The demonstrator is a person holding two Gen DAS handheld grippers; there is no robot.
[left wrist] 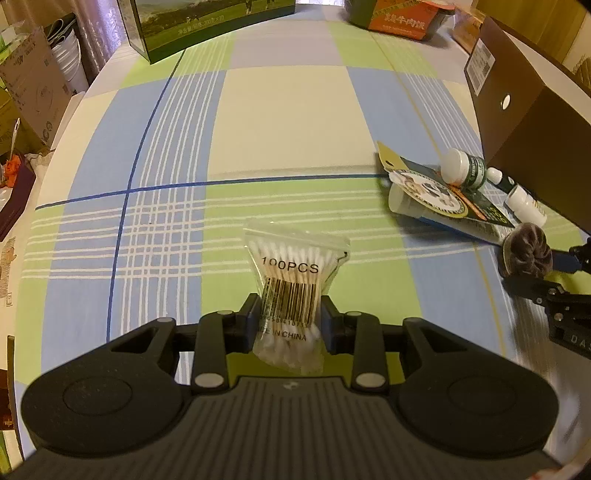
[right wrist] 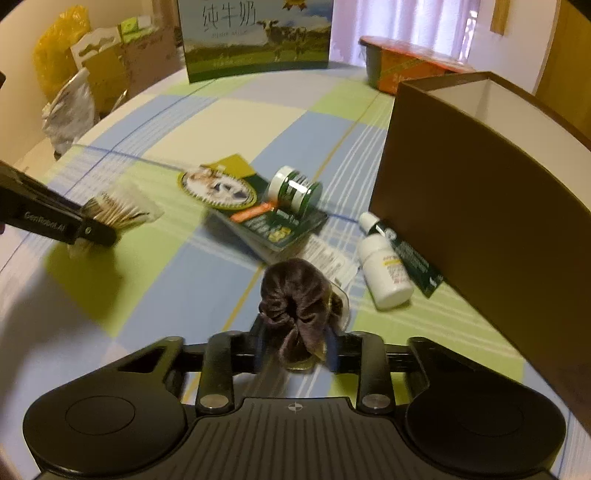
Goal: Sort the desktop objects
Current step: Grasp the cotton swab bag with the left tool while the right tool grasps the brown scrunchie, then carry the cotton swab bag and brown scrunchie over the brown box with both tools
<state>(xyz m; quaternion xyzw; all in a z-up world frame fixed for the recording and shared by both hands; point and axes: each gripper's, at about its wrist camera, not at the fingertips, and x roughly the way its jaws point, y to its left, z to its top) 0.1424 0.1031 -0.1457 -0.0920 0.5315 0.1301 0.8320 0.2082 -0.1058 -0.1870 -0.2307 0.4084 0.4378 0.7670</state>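
Observation:
My left gripper is shut on a clear bag of cotton swabs marked 100PCS, pinched at its lower half above the checked tablecloth. From the right wrist view the same bag sticks out of the left gripper at the far left. My right gripper is shut on a brown scrunchie in a clear wrapper. In the left wrist view the scrunchie shows at the right edge. An open brown box stands to the right.
Beside the box lie a green printed card pack, a green bottle with a white cap, a white bottle and a small dropper bottle. A milk carton and an orange food tub stand at the back.

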